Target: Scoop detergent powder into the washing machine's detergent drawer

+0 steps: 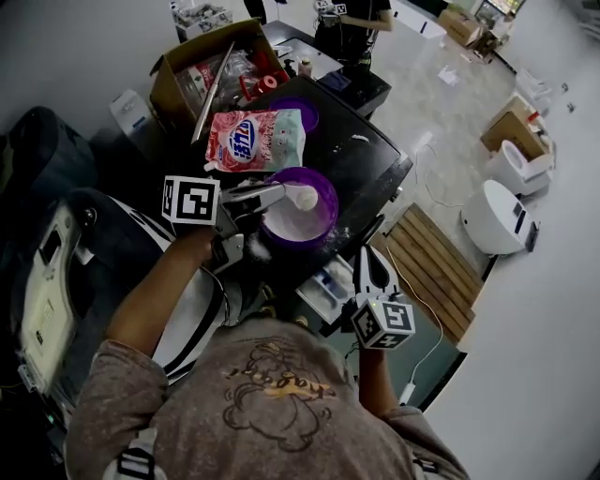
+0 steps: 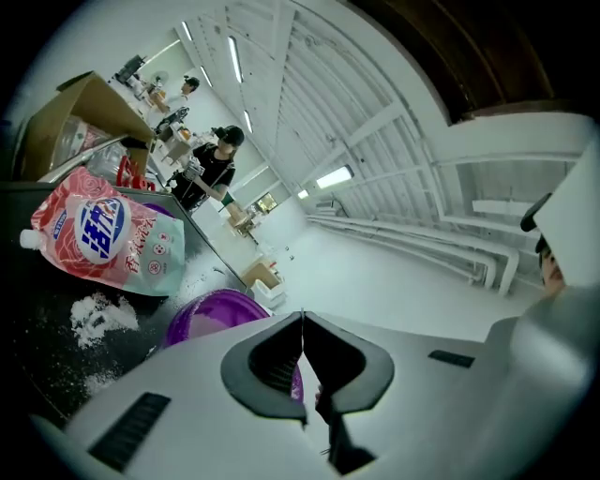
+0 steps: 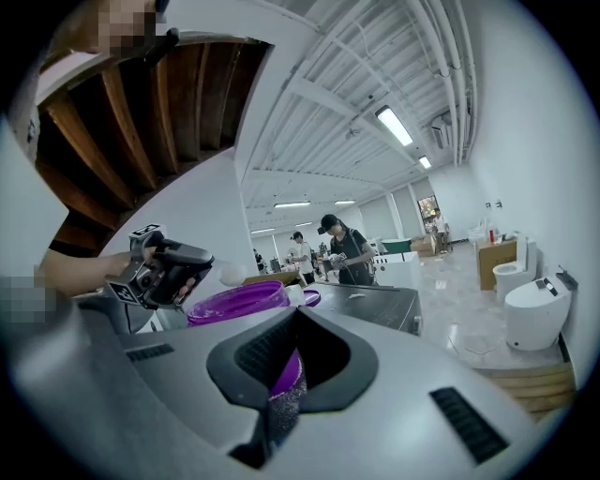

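My left gripper (image 1: 279, 195) is shut on the handle of a white scoop (image 1: 302, 197) heaped with powder, and holds it over the purple bowl (image 1: 323, 220) of detergent. In the right gripper view the same scoop (image 3: 232, 274) hangs above the bowl (image 3: 239, 302). The pink detergent bag (image 1: 255, 139) lies flat behind the bowl on the black machine top (image 1: 370, 155). The open detergent drawer (image 1: 323, 284) sticks out below the bowl. Just right of the drawer my right gripper (image 1: 366, 255) points up, shut and holding nothing. From the left gripper (image 2: 302, 323) I see the bag (image 2: 103, 239) and the bowl (image 2: 211, 314).
Spilled powder (image 2: 94, 319) dusts the machine top. A cardboard box (image 1: 220, 70) of supplies and a purple lid (image 1: 298, 111) stand behind the bag. A person in black (image 1: 352, 23) works at the back. White toilets (image 1: 497, 216) and a wooden pallet (image 1: 436, 267) occupy the floor at right.
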A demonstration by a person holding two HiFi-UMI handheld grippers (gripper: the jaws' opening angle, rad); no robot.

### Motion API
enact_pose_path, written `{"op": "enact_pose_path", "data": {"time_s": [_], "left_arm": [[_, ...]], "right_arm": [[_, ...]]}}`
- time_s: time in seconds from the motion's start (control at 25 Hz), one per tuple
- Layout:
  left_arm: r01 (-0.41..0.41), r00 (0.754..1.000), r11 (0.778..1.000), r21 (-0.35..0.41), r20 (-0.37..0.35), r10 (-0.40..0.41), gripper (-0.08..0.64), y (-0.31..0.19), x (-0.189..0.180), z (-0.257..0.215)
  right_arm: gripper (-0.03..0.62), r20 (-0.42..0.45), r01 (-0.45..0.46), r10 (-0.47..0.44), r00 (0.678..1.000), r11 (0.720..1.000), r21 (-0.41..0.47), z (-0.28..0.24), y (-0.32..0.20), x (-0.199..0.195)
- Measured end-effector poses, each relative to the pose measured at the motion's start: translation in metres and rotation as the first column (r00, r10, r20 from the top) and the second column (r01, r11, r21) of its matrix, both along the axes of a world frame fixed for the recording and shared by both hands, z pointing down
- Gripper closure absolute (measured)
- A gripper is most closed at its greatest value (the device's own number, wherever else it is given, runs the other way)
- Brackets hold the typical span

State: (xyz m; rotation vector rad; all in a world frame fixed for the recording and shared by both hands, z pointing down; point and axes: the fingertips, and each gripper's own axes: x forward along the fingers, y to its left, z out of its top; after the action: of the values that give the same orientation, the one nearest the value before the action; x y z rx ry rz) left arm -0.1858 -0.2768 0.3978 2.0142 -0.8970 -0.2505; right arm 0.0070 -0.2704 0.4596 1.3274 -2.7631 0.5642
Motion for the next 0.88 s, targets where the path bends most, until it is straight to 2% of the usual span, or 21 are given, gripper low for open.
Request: {"op": "enact_pose_path", "data": {"time_s": [0.2, 0.36, 0.6, 0.76, 0.88], "left_arm": [[0.097, 0.993, 0.995, 0.014, -0.072, -0.096, 0.537, 0.004, -0.002, 0.003], [0.179, 0.967, 0.982, -0.064, -0.175, -0.187, 0.537, 0.012, -0.003, 0.009], [0.176, 0.98, 0.982, 0.069, -0.108, -0.168, 0.537, 0.014, -0.009, 0.007], [0.177, 0.978, 0.983, 0.048, -0.121, -0.17, 0.537, 0.02, -0.006, 0.015], [0.152, 0.984, 0.983, 0.102, -0.11, -0.141, 0.537, 0.021, -0.003, 0.008]], "right_arm": [[0.592, 0.012, -0.011, 0.012, 1.0, 1.0, -0.009, 0.0, 0.003, -0.004], [0.591, -0.014, -0.013, 0.013, 1.0, 1.0, 0.0, 0.001, 0.008, -0.003], [0.592, -0.027, -0.062, 0.062, 0.998, 0.998, -0.009, -0.003, 0.014, 0.003], [0.591, -0.072, -0.095, 0.095, 0.993, 0.995, -0.006, -0.003, 0.025, 0.01], [0.592, -0.081, -0.13, 0.129, 0.988, 0.991, -0.01, -0.001, 0.034, 0.017]]}}
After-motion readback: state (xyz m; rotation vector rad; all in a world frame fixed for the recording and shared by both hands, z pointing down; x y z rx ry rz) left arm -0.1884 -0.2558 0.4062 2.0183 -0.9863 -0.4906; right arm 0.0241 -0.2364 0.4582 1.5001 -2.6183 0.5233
